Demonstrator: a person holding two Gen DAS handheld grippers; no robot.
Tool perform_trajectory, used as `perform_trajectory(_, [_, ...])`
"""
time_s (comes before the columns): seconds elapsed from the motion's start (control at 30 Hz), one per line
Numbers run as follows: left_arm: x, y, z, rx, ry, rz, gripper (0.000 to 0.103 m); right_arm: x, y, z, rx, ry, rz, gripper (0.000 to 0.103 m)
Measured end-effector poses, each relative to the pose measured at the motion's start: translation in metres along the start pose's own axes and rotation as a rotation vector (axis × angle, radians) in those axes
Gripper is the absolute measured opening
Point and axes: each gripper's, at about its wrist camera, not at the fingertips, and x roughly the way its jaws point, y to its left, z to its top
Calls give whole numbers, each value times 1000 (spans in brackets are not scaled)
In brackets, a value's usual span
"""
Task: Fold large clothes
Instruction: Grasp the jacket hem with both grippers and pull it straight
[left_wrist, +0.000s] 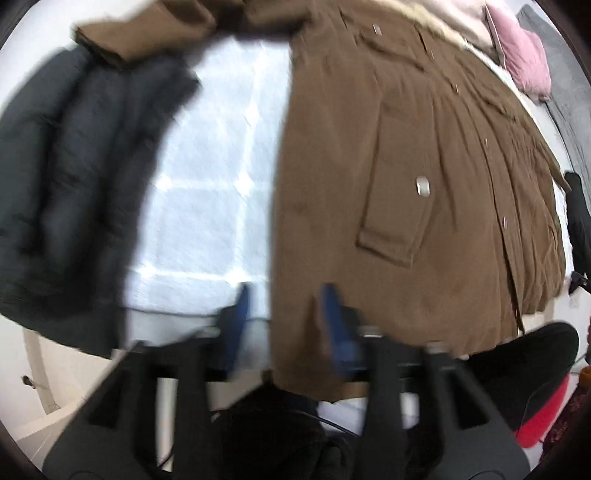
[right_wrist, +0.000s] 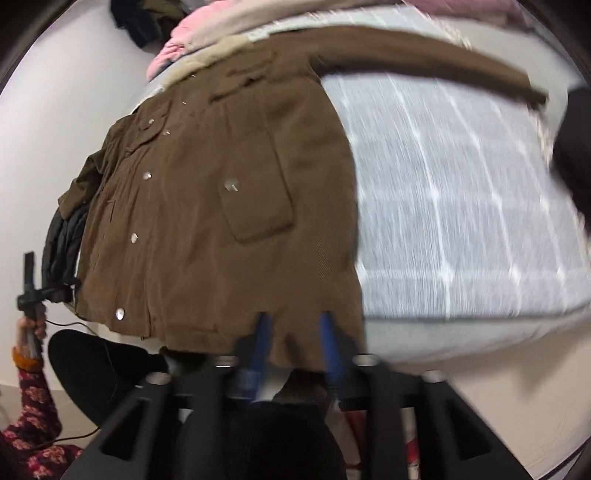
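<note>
We see the brown coat (right_wrist: 207, 221) spread on the bed (right_wrist: 461, 221) ahead of both hand-held grippers. Left hand-held gripper (left_wrist: 284, 317) and right hand-held gripper (right_wrist: 293, 339) straddle its hem, jaws parted. Risk: pinching one layer, skewing the fold.

One brown coat (left_wrist: 406, 155), one dark puffer jacket (left_wrist: 74, 184), one pink garment (left_wrist: 524, 55) (partly hidden), two flap pockets, one bed (left_wrist: 207, 192).
</note>
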Motion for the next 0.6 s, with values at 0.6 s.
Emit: perform_trajectory(0.6, [-71, 133, 130, -318, -375, 73, 73, 70, 182, 155, -143, -263, 158, 58])
